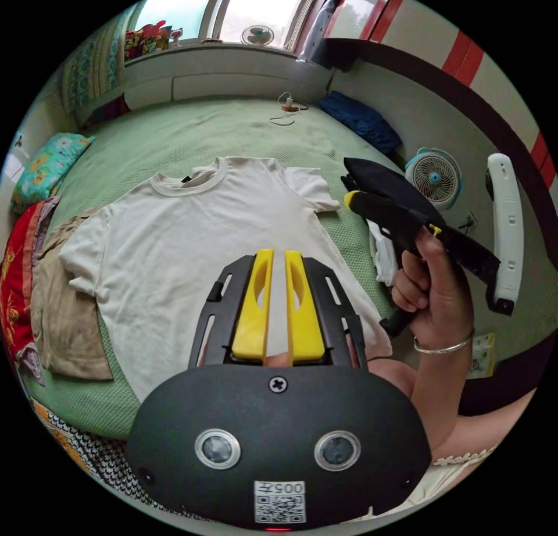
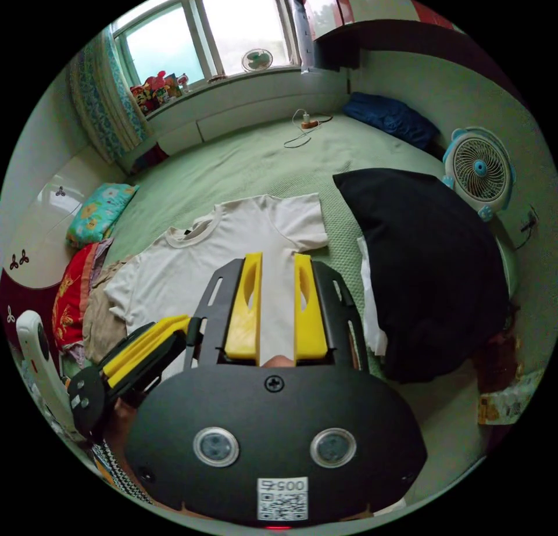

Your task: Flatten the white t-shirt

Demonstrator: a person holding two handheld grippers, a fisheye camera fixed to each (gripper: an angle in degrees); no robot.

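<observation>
So I'm holding the left yellow-jawed gripper (image 1: 278, 306) up over the lower half of the white cotton t-shirt (image 1: 192, 245), jaws sitting slightly apart with nothing between them. The shirt is lying face up and spread out on the green textured bedspread (image 1: 232, 129), collar pointing toward the window. In the right gripper view my right yellow-jawed gripper (image 2: 276, 306) is hanging over the shirt's hem too, jaws parted a bit and empty, not touching the fabric. A folded tan garment (image 1: 64, 309) is sitting just beside one sleeve, and a black folded cloth (image 2: 430, 268) is lying by the other.
</observation>
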